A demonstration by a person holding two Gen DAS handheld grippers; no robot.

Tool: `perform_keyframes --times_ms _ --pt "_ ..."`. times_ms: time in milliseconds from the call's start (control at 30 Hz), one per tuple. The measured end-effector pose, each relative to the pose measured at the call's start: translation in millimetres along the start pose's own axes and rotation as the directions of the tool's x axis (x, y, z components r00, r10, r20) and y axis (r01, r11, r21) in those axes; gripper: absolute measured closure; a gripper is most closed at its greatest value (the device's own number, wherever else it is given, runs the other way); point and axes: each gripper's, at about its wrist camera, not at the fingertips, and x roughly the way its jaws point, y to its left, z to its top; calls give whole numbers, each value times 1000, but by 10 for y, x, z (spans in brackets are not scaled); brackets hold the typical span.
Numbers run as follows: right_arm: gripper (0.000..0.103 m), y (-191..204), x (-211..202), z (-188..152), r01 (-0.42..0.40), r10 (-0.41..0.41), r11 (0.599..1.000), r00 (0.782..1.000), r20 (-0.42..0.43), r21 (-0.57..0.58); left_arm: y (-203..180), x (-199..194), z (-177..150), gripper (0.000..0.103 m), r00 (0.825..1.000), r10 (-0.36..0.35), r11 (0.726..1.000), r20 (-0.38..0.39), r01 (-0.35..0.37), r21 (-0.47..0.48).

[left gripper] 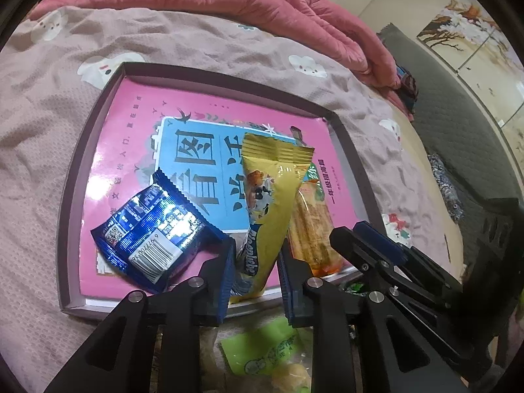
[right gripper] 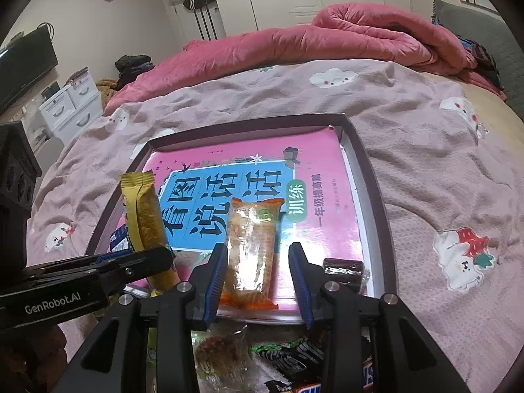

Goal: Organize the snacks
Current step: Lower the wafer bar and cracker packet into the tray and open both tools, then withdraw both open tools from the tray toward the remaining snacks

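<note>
A shallow dark tray [left gripper: 93, 137] lies on the bed with a pink book [left gripper: 131, 111] in it. My left gripper [left gripper: 256, 249] is shut on the near end of a yellow snack packet [left gripper: 271, 193], whose far end rises steeply over the book. A blue packet [left gripper: 154, 235] rests on the book just left of it. In the right wrist view my right gripper [right gripper: 258, 249] stands open around an orange packet [right gripper: 250, 249] that lies flat on the book, with a gap at the right pad. The yellow snack packet [right gripper: 144, 216] stands to its left.
A dark brown wrapped candy [right gripper: 342, 268] sits in the tray's near right corner. Several loose snacks [right gripper: 285, 357], among them a green packet [left gripper: 262, 350], lie on the bedspread in front of the tray. A rolled pink quilt [right gripper: 327, 39] runs along the far side.
</note>
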Motion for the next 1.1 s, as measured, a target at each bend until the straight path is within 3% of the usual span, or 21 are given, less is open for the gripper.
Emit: perform_keyframes --times_ms 100,233,467,1100 --pt "65 -8 -23 -13 3 -3 1000 1000 2 3 5 -1 -2 76 1000 -1 1000 -1 1 -2" --pt "64 -8 -39 -20 0 0 1000 1000 2 3 31 -4 -7 63 1000 -22 1000 -5 22 -19" --pt "61 16 -84 -15 -9 9 1000 1000 12 -3 5 -48 0 60 1000 -22 1000 6 22 -10" --pt "48 9 -312 -31 -27 29 999 997 65 -29 -41 -341 15 37 998 -13 1000 57 12 17"
